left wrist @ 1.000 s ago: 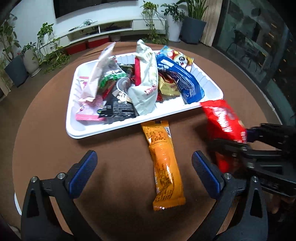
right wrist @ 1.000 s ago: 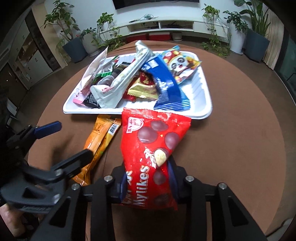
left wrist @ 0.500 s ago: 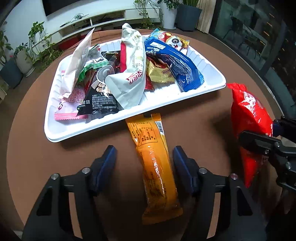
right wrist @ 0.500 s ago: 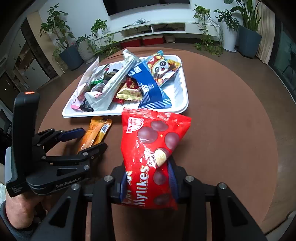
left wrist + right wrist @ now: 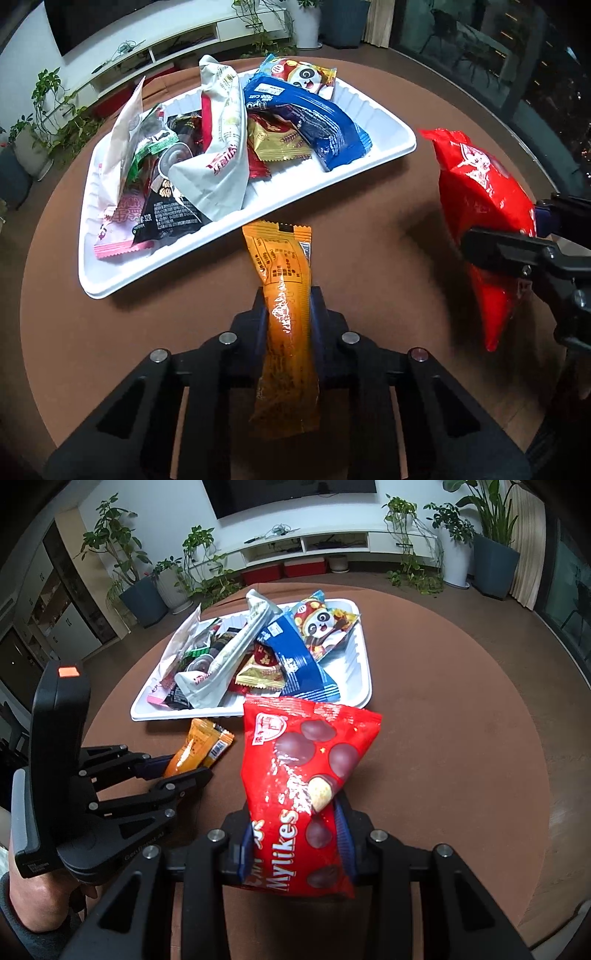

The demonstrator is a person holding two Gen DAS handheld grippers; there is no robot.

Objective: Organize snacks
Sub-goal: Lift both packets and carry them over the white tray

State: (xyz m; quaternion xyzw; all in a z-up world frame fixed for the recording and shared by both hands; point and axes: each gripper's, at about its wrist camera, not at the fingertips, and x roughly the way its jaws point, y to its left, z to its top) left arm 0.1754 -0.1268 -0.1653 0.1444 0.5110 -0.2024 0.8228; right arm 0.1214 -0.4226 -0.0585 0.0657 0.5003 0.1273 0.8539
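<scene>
Two snacks are gripped just beside the white tray (image 5: 110, 288), the left gripper (image 5: 287, 314) clamped on the orange bar (image 5: 286, 295) and the right gripper (image 5: 297, 843) on the red bag (image 5: 306, 775), so the pick-up step looks done and each next needs lifting over the tray's rim.

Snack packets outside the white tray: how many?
2. The orange packet lies on the table before the white tray, clamped by the left gripper; the red bag is in the right gripper.

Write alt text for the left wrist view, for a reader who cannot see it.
The left hand-held gripper is shut on an orange snack bar on a round brown table, just in front of a white tray piled with snack packets. At the right edge, the right hand-held gripper holds a red candy bag above the table.
</scene>
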